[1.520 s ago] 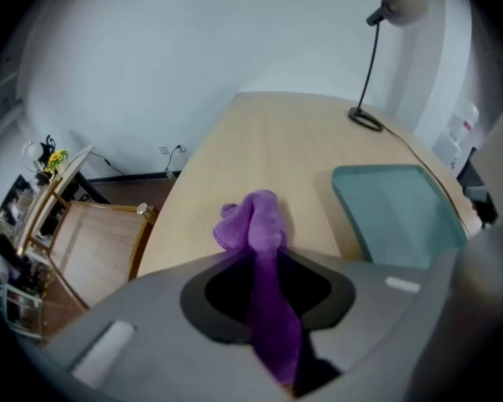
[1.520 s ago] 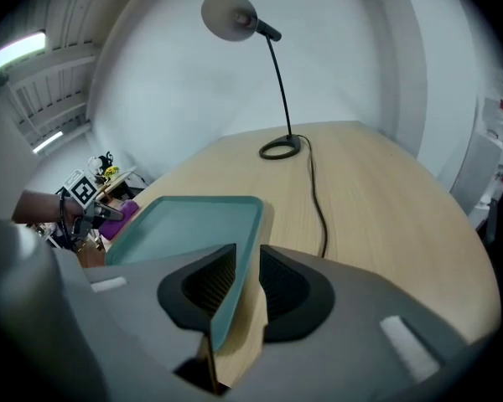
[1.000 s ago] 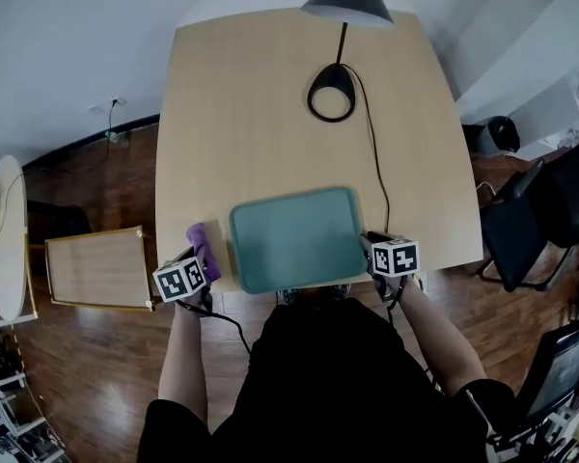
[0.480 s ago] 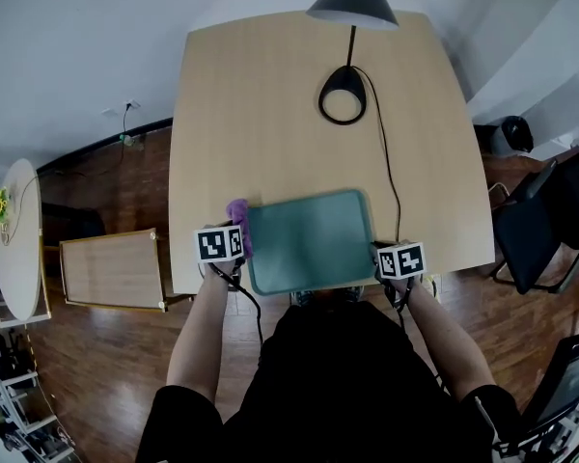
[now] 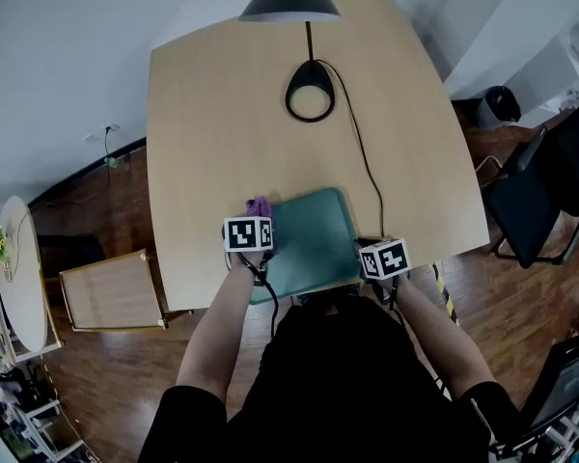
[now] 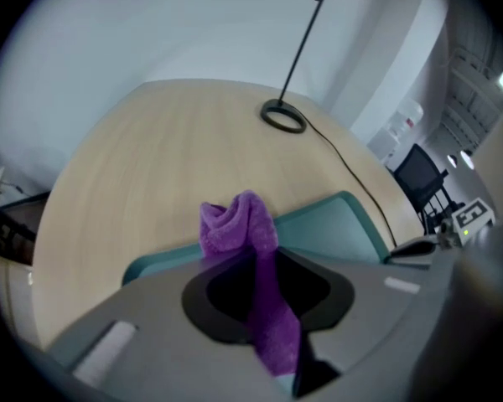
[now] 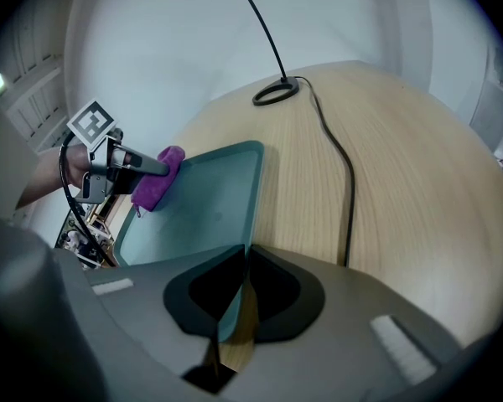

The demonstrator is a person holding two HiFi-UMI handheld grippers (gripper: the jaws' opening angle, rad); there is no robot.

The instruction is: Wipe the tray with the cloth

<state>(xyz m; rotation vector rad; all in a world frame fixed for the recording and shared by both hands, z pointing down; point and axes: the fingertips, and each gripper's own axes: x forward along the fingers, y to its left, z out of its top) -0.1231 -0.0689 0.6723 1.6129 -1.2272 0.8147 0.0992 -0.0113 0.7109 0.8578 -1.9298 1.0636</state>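
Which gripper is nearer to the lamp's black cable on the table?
Right. The right gripper, shut on the tray's right edge, sits just beside the cable. The left gripper, holding the purple cloth, is across the tray, at its left side.

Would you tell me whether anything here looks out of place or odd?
Nothing looks spilled or damaged. The tray sits close to the near edge of the table, its rim clamped by the right gripper; the left gripper holds the cloth at its left edge. The lamp cable passes beside it.
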